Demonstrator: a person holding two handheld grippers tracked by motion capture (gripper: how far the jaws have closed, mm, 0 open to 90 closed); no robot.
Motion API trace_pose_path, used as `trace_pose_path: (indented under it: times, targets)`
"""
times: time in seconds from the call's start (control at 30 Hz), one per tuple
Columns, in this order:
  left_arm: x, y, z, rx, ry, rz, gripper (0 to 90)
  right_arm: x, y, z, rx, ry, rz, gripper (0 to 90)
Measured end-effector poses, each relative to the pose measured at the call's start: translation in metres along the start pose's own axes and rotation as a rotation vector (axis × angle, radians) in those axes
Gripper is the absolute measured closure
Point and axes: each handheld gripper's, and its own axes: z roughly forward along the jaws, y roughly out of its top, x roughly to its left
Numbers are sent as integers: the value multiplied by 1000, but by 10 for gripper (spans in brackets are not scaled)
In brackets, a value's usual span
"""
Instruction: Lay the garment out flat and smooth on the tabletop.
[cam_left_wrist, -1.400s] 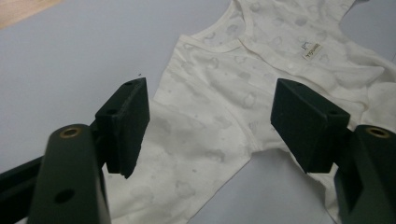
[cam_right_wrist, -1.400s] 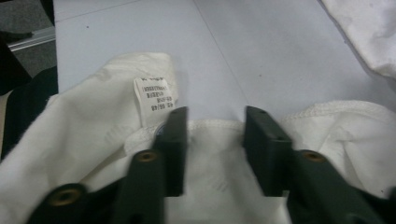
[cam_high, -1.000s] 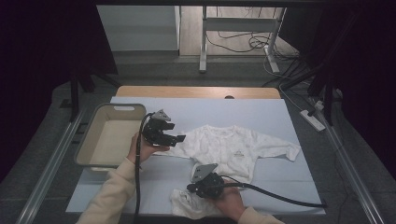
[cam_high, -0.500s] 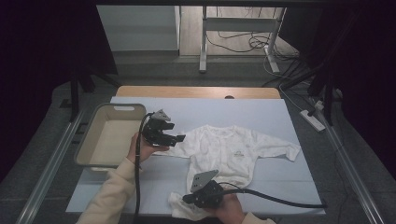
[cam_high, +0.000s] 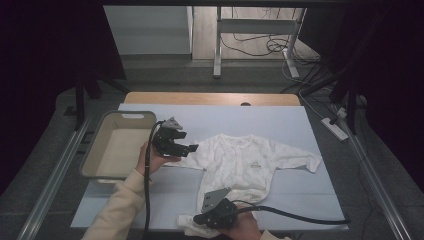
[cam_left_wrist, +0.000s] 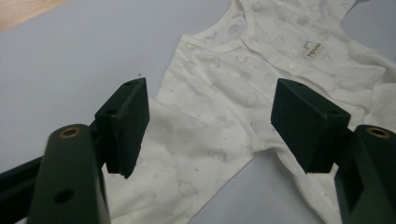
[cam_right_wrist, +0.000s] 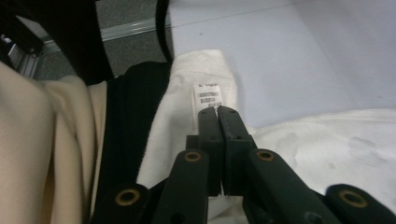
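Right gripper (cam_high: 197, 220): nearest, at the table's near edge; its jaws are pressed together on the suit's bottom hem, beside a small white label (cam_right_wrist: 206, 96), and have just eased a hair apart with cloth between them.
Suit (cam_high: 245, 162): white baby garment lying flat on the blue sheet (cam_high: 280, 125), neck toward the left gripper, one sleeve stretched out to the right, bottom end bunched at the near edge.
Left gripper (cam_high: 192, 148): held just over the suit's left sleeve, jaws wide apart and gripping nothing; in the left gripper view the cloth lies below and between them, untouched.
Bin (cam_high: 97, 150): beige tub at the table's left side, just beside the left hand.
Far edge: bare wood strip (cam_high: 210, 98) beyond the sheet.
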Motion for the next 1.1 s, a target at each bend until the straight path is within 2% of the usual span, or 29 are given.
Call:
trace_pose_path:
  times: [0.1,0.17,0.23,0.33,0.43,0.67,0.73,0.8,0.93,1.0,1.1]
  targets:
    - [0,0,0,-2,1,0,287,-2,0,-5,-28,-28,14,719]
    - [0,0,-1,-3,1,1,287,-3,1,-11,-69,-48,34,639]
    - [0,0,-1,-3,2,2,287,-3,3,-20,-109,-50,57,619]
    - [1,0,-1,-2,1,0,287,3,6,-32,-150,-36,53,592]
    - [1,0,0,2,1,-2,287,9,5,-32,-150,-11,41,568]
    - [0,0,1,5,0,-3,286,11,-2,-11,-74,39,50,547]
    - [0,0,1,5,0,-3,286,13,-3,-7,-45,22,24,572]
    - [0,0,1,7,1,4,287,14,-4,-2,-7,23,14,638]
    - [0,0,0,6,1,6,286,13,-5,2,28,4,-33,827]
    - [1,0,0,4,1,0,286,14,-5,0,29,33,-25,869]
    - [2,-1,1,6,2,-3,286,22,-7,-2,49,86,-34,875]
